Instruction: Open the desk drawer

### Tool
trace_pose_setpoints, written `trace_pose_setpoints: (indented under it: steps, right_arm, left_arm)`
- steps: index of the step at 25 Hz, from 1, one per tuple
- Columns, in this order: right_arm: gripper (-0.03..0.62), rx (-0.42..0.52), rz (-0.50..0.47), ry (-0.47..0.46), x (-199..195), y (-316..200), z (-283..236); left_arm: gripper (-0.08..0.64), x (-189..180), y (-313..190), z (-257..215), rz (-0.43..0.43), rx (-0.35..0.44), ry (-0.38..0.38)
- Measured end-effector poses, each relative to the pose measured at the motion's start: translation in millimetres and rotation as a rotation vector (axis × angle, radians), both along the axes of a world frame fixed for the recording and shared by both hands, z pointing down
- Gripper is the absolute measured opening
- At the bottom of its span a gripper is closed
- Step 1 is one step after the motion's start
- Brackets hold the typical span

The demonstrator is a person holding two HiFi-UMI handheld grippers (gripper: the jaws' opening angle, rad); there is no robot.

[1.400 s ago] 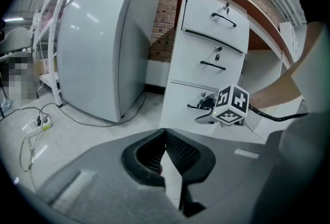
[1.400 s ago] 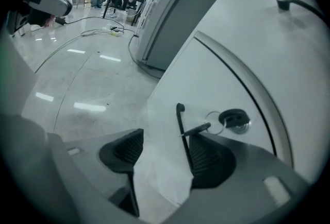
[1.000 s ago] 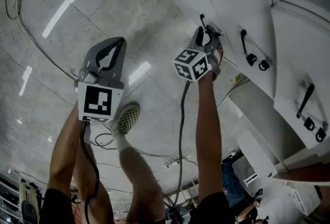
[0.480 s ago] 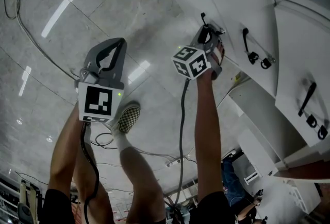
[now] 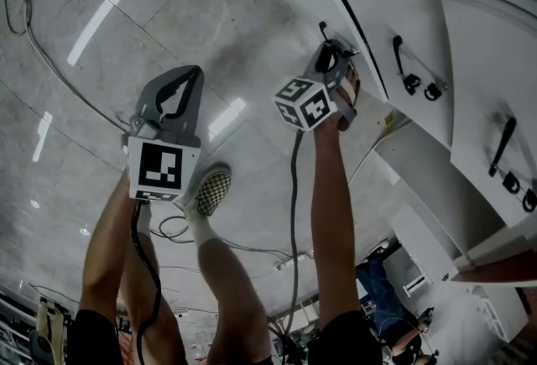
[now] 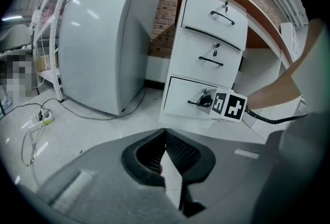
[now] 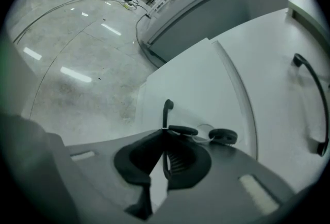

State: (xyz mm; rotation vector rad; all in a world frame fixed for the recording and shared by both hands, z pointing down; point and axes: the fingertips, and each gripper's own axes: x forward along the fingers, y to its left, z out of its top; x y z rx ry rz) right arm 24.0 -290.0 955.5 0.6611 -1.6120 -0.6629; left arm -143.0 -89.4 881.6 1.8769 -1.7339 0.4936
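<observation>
— Right side, what have you got?
— My right gripper (image 7: 165, 131) is clamped on the black handle (image 7: 166, 110) of the bottom drawer (image 7: 196, 89). The jaws are pinched together around the bar, just below centre in the right gripper view.
— And in the head view?
— The drawer's at the upper right, lowest of three fronts on the white desk (image 5: 478, 53). A dark gap runs along its edge.
— Left side?
— My left gripper (image 5: 195, 71) hangs at centre left over the grey floor (image 5: 126, 2), jaws closed with nothing between them. A checkered shoe (image 5: 211, 191) shows just below it.
</observation>
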Motion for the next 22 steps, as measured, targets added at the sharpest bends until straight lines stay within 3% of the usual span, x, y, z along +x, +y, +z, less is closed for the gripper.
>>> trace_pose_setpoints:
  steps: [22]
  right_arm:
    - [0.018,-0.046,-0.035,0.001,-7.1,96.0,-1.3]
  left_arm:
    - [0.011,-2.1,57.6,-31.0,0.057,-0.001,-0.038]
